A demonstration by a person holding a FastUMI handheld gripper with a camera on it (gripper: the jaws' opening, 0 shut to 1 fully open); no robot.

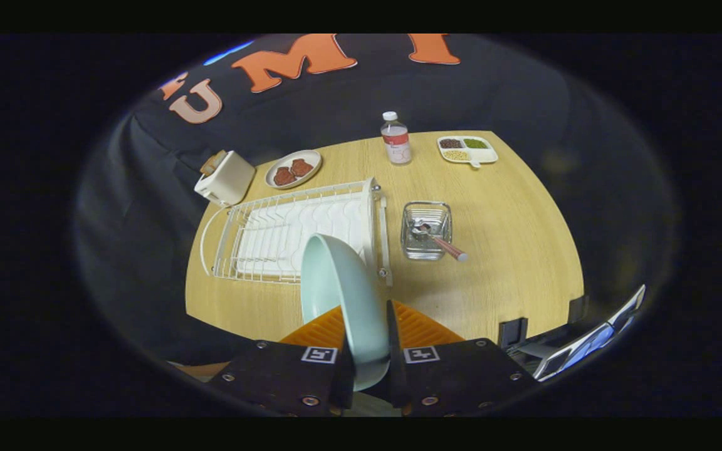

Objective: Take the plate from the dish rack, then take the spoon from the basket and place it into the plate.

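Both tool (370,351) fingers clamp plate (342,300) | spoon (437,239) in basket (426,230)

No word or number can be read on any object. The water bottle (396,139) near the far edge of the table (511,250) carries a label whose print is too small to make out. Two square coded markers (319,354) sit on the gripper (366,319), one behind each finger, and both fingers press on the plate (336,282).

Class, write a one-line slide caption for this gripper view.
Tongs shut on the pale plate, lifted above the dish rack.
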